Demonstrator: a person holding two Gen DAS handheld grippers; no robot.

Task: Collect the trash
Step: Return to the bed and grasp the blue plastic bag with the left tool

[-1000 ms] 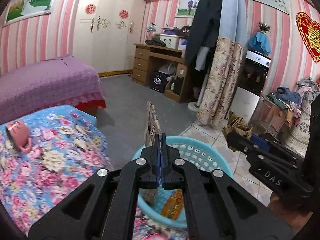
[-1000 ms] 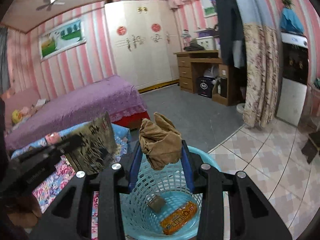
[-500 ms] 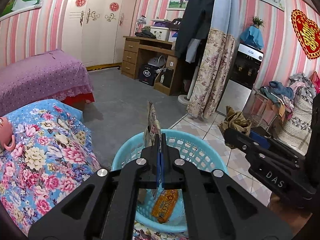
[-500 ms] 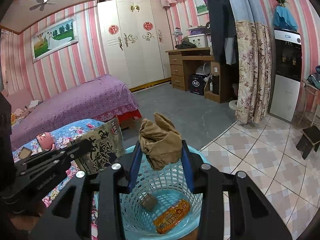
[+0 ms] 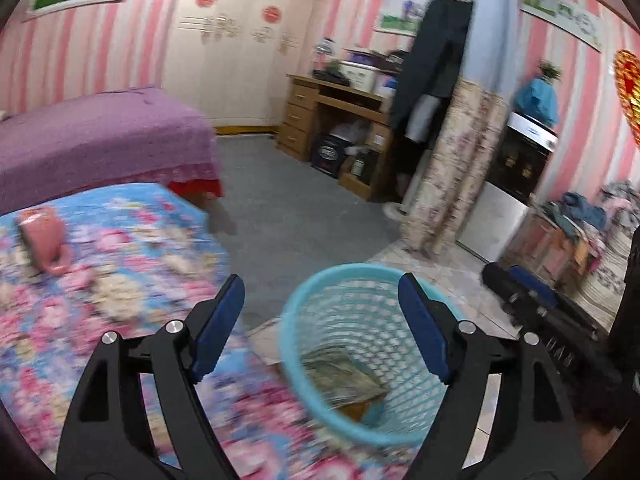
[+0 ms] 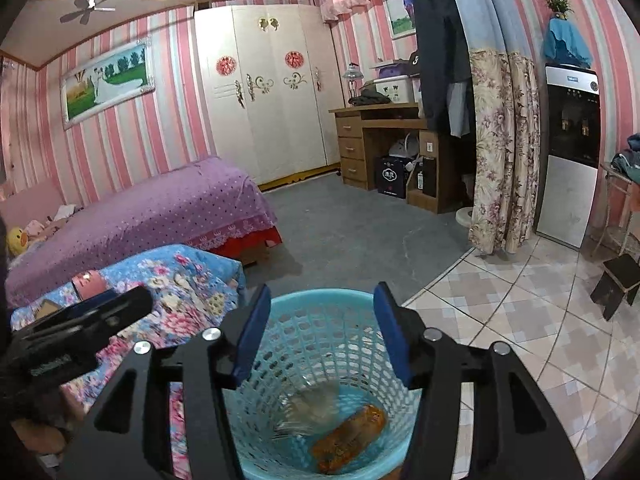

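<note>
A light-blue mesh basket (image 5: 360,332) stands on the floor by the floral-covered table. In the left wrist view my left gripper (image 5: 320,280) hangs over its near rim, jaws opening wide, nothing between the blue pads. A dark printed packet (image 5: 344,372) lies inside the basket. In the right wrist view my right gripper (image 6: 320,290) is above the basket (image 6: 320,344), jaws opening and empty. Below them a blurred brown crumpled paper (image 6: 312,404) drops beside an orange wrapper (image 6: 348,436) on the basket floor. The left gripper (image 6: 92,320) shows at the left edge.
A pink mug (image 5: 42,236) lies on the floral tablecloth (image 5: 120,280) left of the basket. A purple bed (image 6: 152,208) stands behind. Grey carpet and tiled floor (image 6: 500,300) spread beyond, with a desk (image 6: 384,148), curtain and water dispenser (image 6: 568,152) at the back right.
Both grippers opened. The dark packet left the left gripper and now lies in the basket. The brown paper left the right jaws and falls in. The left gripper shifted left.
</note>
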